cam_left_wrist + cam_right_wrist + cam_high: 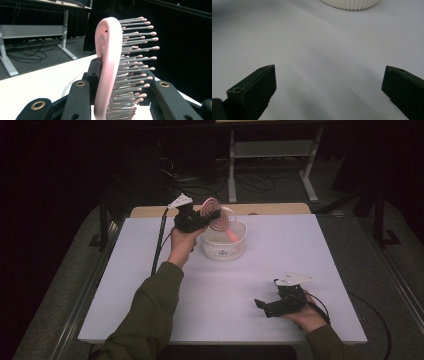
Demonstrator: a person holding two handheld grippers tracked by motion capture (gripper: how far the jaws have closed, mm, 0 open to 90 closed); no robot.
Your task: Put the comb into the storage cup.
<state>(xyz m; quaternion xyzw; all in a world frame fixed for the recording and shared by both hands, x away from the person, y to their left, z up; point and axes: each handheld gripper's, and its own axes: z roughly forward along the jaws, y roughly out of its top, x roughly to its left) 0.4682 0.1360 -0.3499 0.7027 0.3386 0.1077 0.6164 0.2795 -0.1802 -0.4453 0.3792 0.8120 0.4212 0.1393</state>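
A pink hairbrush (216, 213) with a round head and metal bristles hangs tilted over a white ribbed basket (223, 251) at the table's middle back, its handle pointing down into the basket. My left gripper (204, 218) is shut on the brush head. In the left gripper view the hairbrush (107, 67) stands edge-on inside my left gripper (117, 85), pink back against one jaw and bristles toward the other. My right gripper (265, 295) rests low at the front right of the table. In its own view my right gripper (329, 80) stands open over bare table, the basket (350, 3) far ahead.
The white table (150, 285) spreads around the basket. A wooden edge (270, 208) runs behind it. Beyond, on the dark floor, stand a white metal frame (270, 150) and loose cables (210, 185). Black cables trail from both grippers.
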